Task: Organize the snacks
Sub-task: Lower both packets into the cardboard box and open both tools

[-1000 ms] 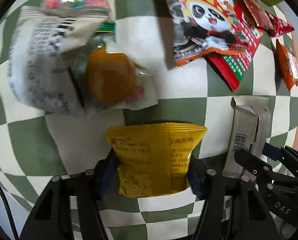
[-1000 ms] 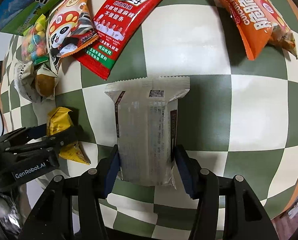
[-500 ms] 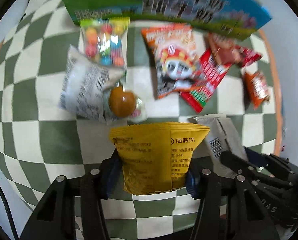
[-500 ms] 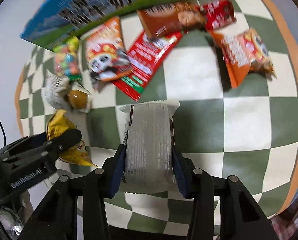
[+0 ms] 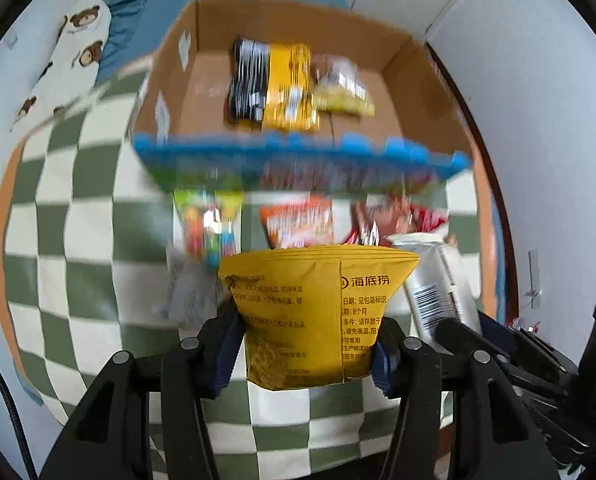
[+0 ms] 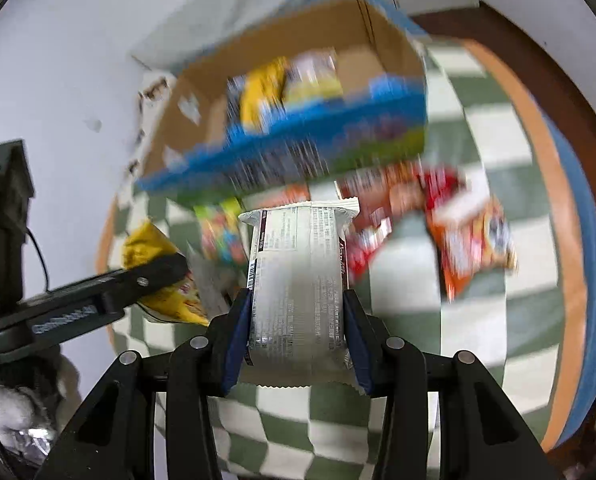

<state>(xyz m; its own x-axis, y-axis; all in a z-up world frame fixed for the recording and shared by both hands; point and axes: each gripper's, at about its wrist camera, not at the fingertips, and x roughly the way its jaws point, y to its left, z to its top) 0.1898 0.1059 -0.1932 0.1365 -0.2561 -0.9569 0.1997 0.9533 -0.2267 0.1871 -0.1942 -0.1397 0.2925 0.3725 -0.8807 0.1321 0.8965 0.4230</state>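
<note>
A crinkly yellow snack packet (image 5: 302, 316) sits clamped in the left gripper (image 5: 304, 344) at lower centre; the right gripper (image 6: 298, 336) pinches a glossy silver wrapper (image 6: 298, 280).

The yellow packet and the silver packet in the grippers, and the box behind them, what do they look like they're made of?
Yellow packet: probably matte plastic film; it creases softly and has a crimped top seam. Silver packet: likely metallised foil film; grey sheen, serrated ends. Box: corrugated cardboard, plain brown inside, printed blue outside.
</note>
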